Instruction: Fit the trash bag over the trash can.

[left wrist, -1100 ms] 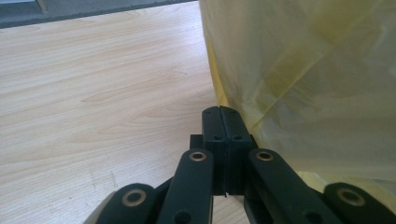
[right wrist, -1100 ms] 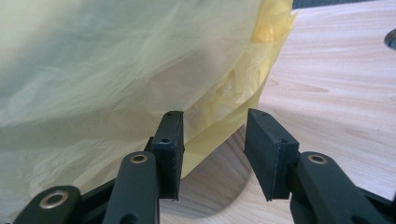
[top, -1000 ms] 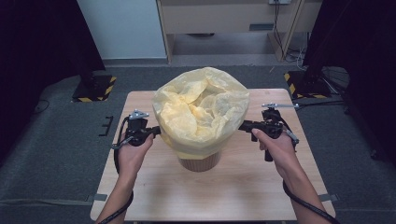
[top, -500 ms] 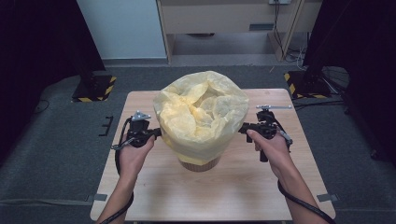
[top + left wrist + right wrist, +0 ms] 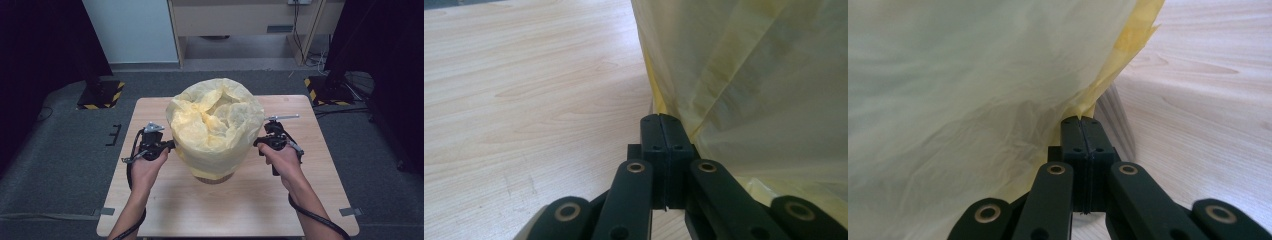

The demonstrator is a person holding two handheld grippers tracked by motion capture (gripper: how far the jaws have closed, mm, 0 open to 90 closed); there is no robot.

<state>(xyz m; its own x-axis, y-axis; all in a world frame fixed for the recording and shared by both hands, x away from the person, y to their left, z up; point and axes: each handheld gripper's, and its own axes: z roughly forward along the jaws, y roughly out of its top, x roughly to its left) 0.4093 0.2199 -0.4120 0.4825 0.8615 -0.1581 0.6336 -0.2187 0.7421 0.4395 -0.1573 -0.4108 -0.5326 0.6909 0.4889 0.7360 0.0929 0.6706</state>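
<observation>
Since the earlier high view, the right gripper has been brought inward and slightly down against the yellow plastic bag, and its jaws have just been closing; in the right gripper view they are seen pressed together with a fold of the bag's hem pinched at their tips. The left gripper is held at the opposite flank, apparently unmoved. Its jaws are likewise pressed together at the bag's edge; film is judged to be caught between them, though this is less plainly shown.

The bag is draped, mouth up, over a round bin standing mid-table, its skirt hanging down the bin's sides. Grips are placed on opposite sides, low on the overhang, presumably so that the liner can be drawn down evenly around the rim without being skewed. The bag's top is seen crumpled and billowed, so the seating is judged unfinished.
</observation>
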